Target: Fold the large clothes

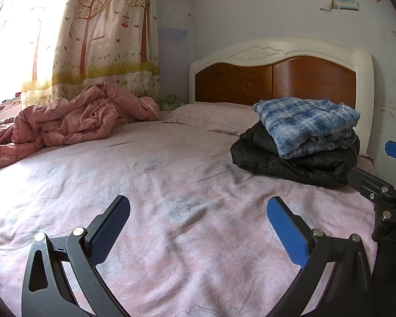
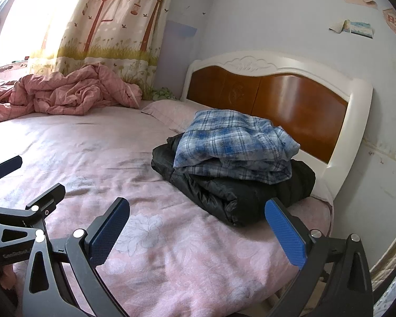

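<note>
Two folded garments sit stacked just before the headboard [image 2: 272,92]: a blue plaid shirt [image 2: 232,142] atop a black padded jacket [image 2: 240,192], apparently finished and set aside. Both the left gripper [image 1: 198,227] and right gripper [image 2: 198,227] hover spread apart, holding nothing, over the bare pink bedsheet [image 1: 145,174]. A crumpled pink quilt [image 1: 74,116] lies well away from the headboard, beneath the curtain [image 1: 105,39].

Folded plaid shirt [image 2: 232,140] atop folded black jacket [image 2: 240,192]
</note>
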